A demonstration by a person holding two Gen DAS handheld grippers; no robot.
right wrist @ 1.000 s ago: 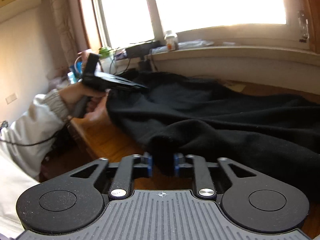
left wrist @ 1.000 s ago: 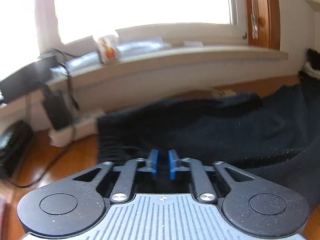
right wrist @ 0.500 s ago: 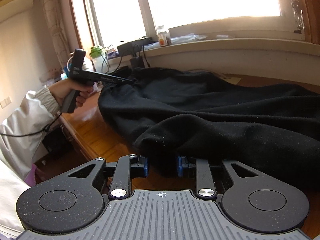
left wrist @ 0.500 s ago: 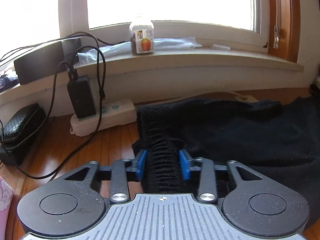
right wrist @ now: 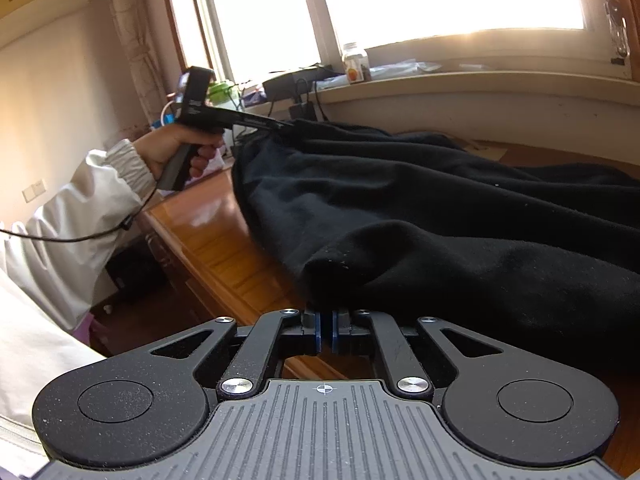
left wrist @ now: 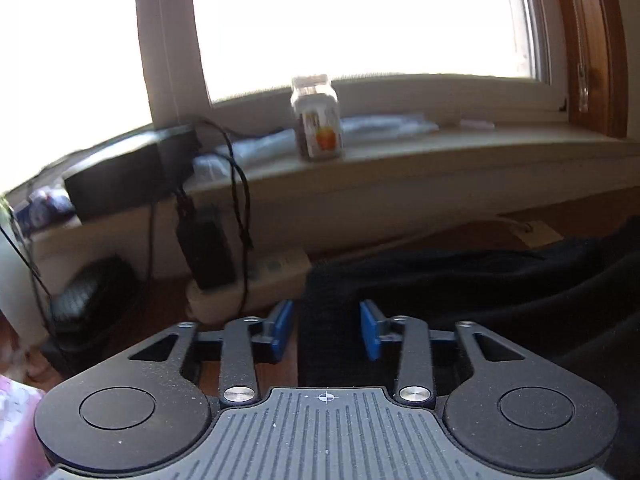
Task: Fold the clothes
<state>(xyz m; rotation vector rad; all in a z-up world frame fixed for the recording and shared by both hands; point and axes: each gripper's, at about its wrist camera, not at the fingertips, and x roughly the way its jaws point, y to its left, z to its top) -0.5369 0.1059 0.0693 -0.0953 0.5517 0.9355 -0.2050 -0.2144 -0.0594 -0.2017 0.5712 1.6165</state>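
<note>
A black garment [right wrist: 440, 216] lies rumpled across a wooden desk [right wrist: 208, 240]. The right gripper [right wrist: 326, 334] is closing on its near edge; the left gripper [left wrist: 326, 330] is opening around its ribbed band. Only the right view shows the person's hand [right wrist: 176, 148].

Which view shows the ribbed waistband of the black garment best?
The left wrist view: the ribbed waistband lies between the left gripper as it opens. The right wrist view shows only that far edge, small, beside the gripper's tip.
</note>
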